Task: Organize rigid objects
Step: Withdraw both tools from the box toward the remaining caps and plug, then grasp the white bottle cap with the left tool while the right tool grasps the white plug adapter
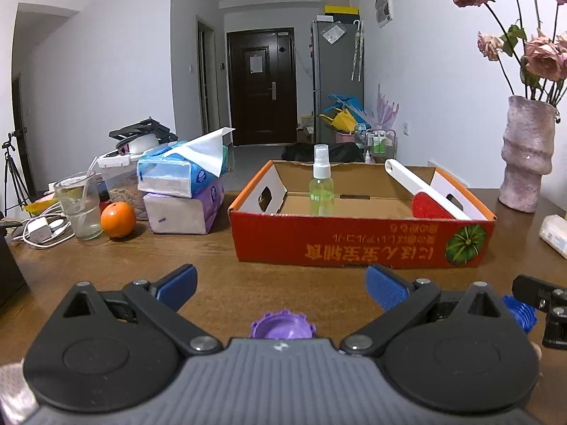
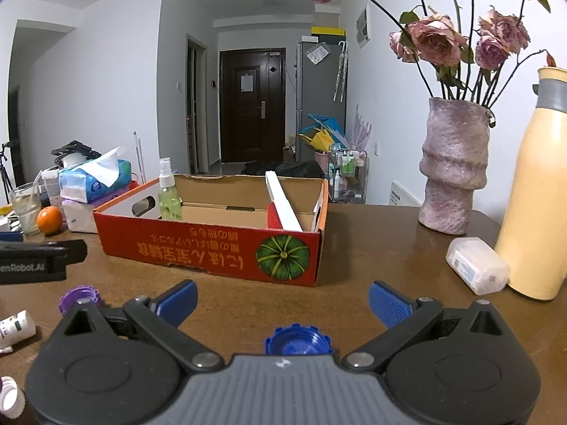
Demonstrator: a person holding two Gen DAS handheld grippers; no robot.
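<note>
A red cardboard box stands on the brown table. Inside it stand a green spray bottle and a white-handled red brush. My left gripper is open, with a purple toothed cap on the table between its fingers near the base. My right gripper is open, with a blue toothed cap between its fingers near the base. The purple cap and the left gripper's body show at the left in the right wrist view.
Tissue packs, an orange, a glass and cables stand at the left. A pink vase with roses, a yellow flask and a small white pack stand at the right. A small white tube lies at the near left.
</note>
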